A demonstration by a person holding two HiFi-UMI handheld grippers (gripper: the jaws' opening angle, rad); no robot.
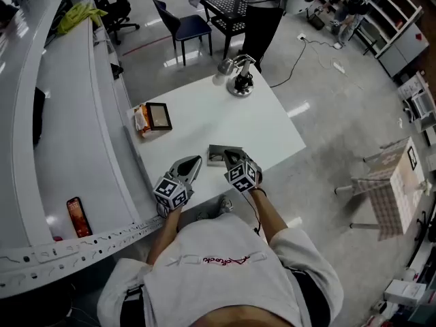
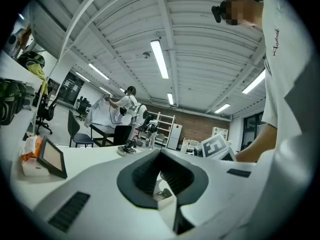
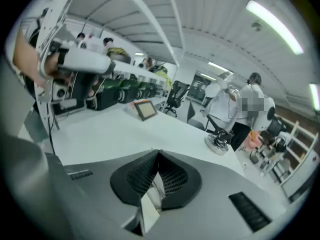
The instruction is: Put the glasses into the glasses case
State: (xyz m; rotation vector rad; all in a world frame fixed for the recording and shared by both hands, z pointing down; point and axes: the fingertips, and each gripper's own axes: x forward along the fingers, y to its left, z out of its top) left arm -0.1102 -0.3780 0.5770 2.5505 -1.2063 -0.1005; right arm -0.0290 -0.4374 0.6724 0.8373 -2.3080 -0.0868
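Glasses case [image 1: 215, 153] on table [image 1: 204, 118], just beside right tool [image 1: 229, 158], jaws together

Quick tally, as far as things can be made out. Two grippers are counted: the left gripper [image 1: 195, 161] and the right gripper [image 1: 229, 157]. One white counter [image 1: 272, 131] is seen, and on it are one dark case [image 1: 216, 153], one framed picture [image 1: 159, 115], one orange-and-white packet [image 1: 140, 122] and one microscope-like gadget [image 1: 240, 79]. One red phone [image 1: 78, 216] is spotted on the one long side bench [image 1: 68, 135]. Two chairs are counted, a blue chair [image 1: 184, 27] and a black office chair [image 1: 116, 9], plus one black mesh table [image 1: 228, 4].
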